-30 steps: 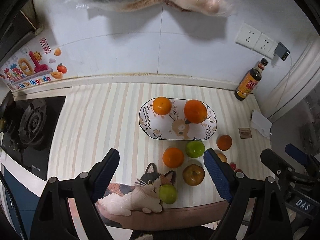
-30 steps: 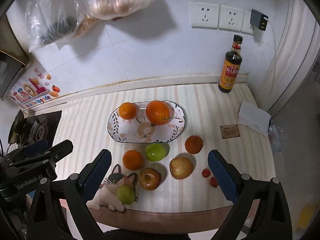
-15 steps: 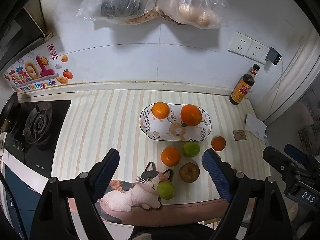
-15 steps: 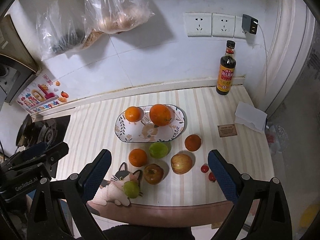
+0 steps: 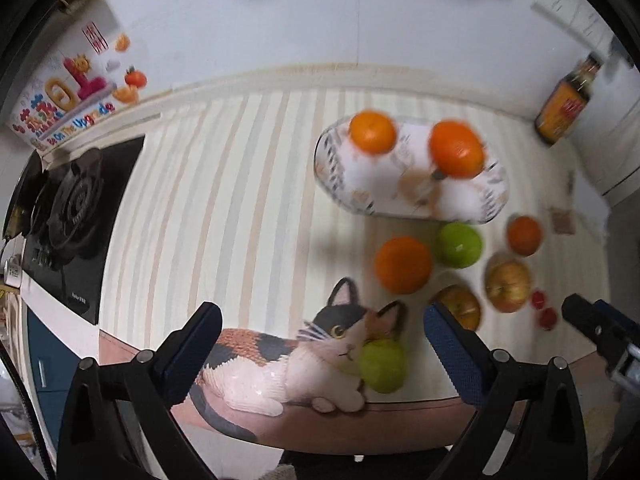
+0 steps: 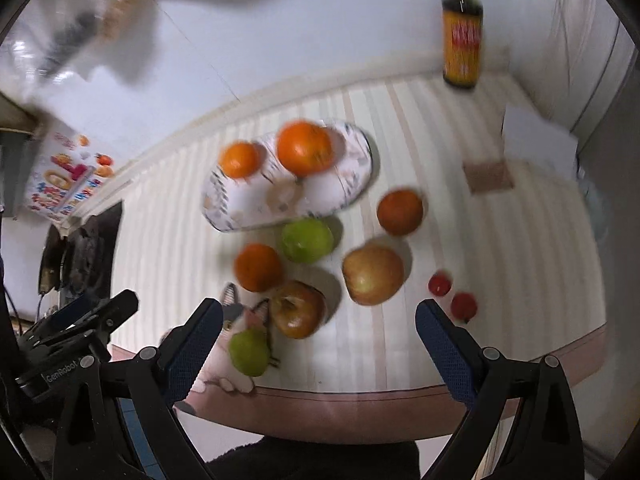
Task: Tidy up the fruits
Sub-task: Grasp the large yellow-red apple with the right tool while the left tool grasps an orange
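A patterned oval plate (image 5: 492, 204) (image 6: 356, 184) on the striped counter holds two oranges (image 5: 373, 131) (image 5: 456, 154). In front of it lie loose fruit: an orange (image 5: 403, 265), a green apple (image 5: 459, 245), a smaller orange (image 5: 524, 235), a yellow-red apple (image 6: 373, 274), a brown-red apple (image 6: 298, 309), and two small red fruits (image 6: 440, 284). A green fruit (image 5: 383, 365) sits against a cat figure (image 5: 304, 364). My left gripper (image 5: 322, 344) is open and empty above the counter's front edge. My right gripper (image 6: 320, 340) is open and empty too.
A dark sauce bottle (image 6: 462, 40) stands at the back right by the wall. A gas hob (image 5: 72, 216) is at the left. White paper (image 6: 538, 144) and a small brown card (image 6: 488, 176) lie at the right. Everything is motion-blurred.
Both grippers have dropped closer to the counter and the fruit now looks larger. Both stay open and empty. No fruit has moved.
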### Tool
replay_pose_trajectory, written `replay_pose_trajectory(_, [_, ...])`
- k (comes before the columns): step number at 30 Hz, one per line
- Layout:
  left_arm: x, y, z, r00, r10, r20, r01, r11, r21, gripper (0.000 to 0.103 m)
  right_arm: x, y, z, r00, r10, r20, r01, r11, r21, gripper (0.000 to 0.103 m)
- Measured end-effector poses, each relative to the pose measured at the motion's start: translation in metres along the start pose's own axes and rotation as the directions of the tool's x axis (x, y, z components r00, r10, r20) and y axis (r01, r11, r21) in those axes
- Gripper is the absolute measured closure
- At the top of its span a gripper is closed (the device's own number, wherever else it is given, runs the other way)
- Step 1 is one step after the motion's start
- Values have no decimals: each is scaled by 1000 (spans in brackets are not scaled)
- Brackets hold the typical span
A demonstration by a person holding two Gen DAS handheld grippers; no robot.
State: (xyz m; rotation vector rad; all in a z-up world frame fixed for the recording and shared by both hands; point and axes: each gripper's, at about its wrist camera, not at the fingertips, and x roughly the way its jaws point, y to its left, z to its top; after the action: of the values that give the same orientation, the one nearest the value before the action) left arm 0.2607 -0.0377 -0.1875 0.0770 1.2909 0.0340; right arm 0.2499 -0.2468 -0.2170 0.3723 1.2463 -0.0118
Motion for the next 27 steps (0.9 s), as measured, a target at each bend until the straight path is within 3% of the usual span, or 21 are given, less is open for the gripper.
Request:
replay_pose_trajectory(5, [41,-5,5,997,33,-72,-33,999,2,0,63,-26,11,994,-73,-83,78,995,56,4])
replay_pose_trajectory(10, [68,-16,21,989,-13,-149,13,1000,-3,0,111,-37,19,986,-85,-145,92,995,46,8])
replay_pose_trajectory(13, [75,-28,30,989,-26,-146,30,999,26,0,121,-33,21,984,-82,-157,86,996,22,9])
replay_pose_trajectory(21, [107,-78,45,988,-3,-154,36,977,211,2,137,-22,22,974,-127,-186,112,990,-88,30])
replay_pose_trajectory(27, [135,-105,41,979,3,-206,63,948,311,3,141,-29,23,975,-92,-200,81,995,-62,31])
